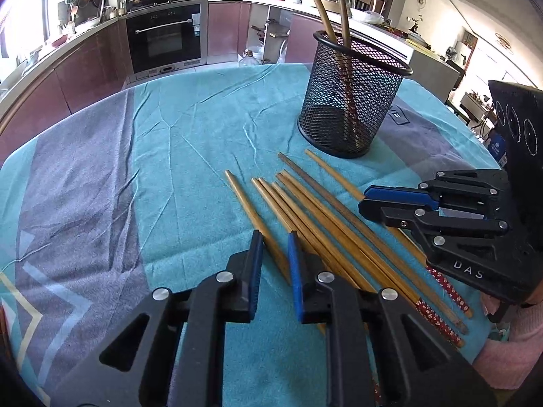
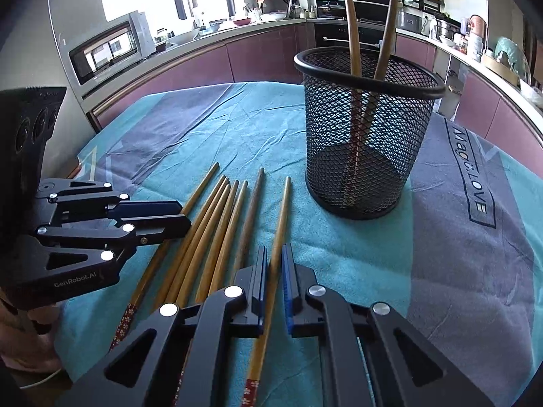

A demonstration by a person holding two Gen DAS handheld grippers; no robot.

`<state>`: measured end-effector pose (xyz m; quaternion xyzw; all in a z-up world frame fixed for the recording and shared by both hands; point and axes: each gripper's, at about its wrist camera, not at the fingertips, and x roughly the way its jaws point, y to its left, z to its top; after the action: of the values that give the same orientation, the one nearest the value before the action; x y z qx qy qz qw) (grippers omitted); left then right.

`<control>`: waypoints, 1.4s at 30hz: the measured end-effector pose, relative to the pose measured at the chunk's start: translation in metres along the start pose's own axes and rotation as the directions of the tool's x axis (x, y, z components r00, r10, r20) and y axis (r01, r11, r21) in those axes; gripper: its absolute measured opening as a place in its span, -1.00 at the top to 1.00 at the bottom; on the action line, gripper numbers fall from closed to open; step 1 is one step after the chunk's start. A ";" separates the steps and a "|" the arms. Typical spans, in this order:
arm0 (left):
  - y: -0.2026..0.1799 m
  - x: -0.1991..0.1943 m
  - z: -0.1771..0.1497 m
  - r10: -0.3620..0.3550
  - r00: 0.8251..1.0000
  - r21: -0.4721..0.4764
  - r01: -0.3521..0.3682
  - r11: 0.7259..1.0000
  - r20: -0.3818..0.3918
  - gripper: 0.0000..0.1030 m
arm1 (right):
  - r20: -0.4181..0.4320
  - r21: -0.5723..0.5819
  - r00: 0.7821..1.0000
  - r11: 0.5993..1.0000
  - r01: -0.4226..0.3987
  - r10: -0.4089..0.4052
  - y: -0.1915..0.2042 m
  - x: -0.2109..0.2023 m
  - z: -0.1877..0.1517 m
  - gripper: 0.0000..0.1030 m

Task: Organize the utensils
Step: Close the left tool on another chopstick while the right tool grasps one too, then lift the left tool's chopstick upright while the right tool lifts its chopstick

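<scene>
Several bamboo chopsticks (image 1: 322,224) (image 2: 217,230) lie side by side on the cloth, some with red flowered ends. Behind them stands a black mesh cup (image 1: 353,101) (image 2: 366,135) holding two upright chopsticks. My left gripper (image 1: 275,237) (image 2: 186,216) straddles the leftmost chopstick (image 1: 244,200). Its blue pads are close together, with a small gap still showing beside the stick. My right gripper (image 2: 274,251) (image 1: 361,200) is shut on the rightmost chopstick (image 2: 283,203), which rests on the cloth.
A teal and grey cloth (image 1: 169,142) (image 2: 458,237) covers the table. Its far edge drops off towards kitchen cabinets and an oven (image 1: 163,37). A person's pink sleeve (image 1: 509,339) sits at the near right edge.
</scene>
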<state>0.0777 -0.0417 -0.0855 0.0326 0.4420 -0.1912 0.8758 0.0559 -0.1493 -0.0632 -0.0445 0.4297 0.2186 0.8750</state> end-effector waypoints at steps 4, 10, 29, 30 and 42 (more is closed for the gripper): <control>-0.001 -0.001 -0.001 0.016 1.000 -0.017 -0.016 1.000 0.006 0.74 | 0.005 0.013 1.000 1.000 -0.009 0.009 -0.003 -0.002 -0.001 0.90; 0.000 -0.003 -0.002 0.015 1.000 -0.039 -0.015 0.999 0.010 0.82 | 0.014 0.033 0.999 0.999 -0.031 0.031 -0.007 -0.008 -0.002 0.90; 0.000 -0.036 0.002 -0.033 0.996 -0.038 0.036 0.999 0.080 0.99 | 0.103 0.065 0.989 0.991 -0.113 0.106 -0.026 -0.049 -0.002 0.90; 0.000 -0.041 0.004 -0.043 0.995 -0.036 0.046 0.998 0.090 0.99 | 0.114 0.067 0.988 0.991 -0.115 0.106 -0.027 -0.052 -0.001 0.90; 0.000 -0.023 0.003 0.022 0.999 0.001 -0.023 1.000 0.024 0.68 | 0.140 0.070 0.983 0.990 -0.127 0.116 -0.031 -0.062 0.001 0.90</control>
<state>0.0676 -0.0350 -0.0662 0.0359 0.4308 -0.1820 0.8832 0.0365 -0.1980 -0.0175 0.0310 0.3793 0.2570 0.8883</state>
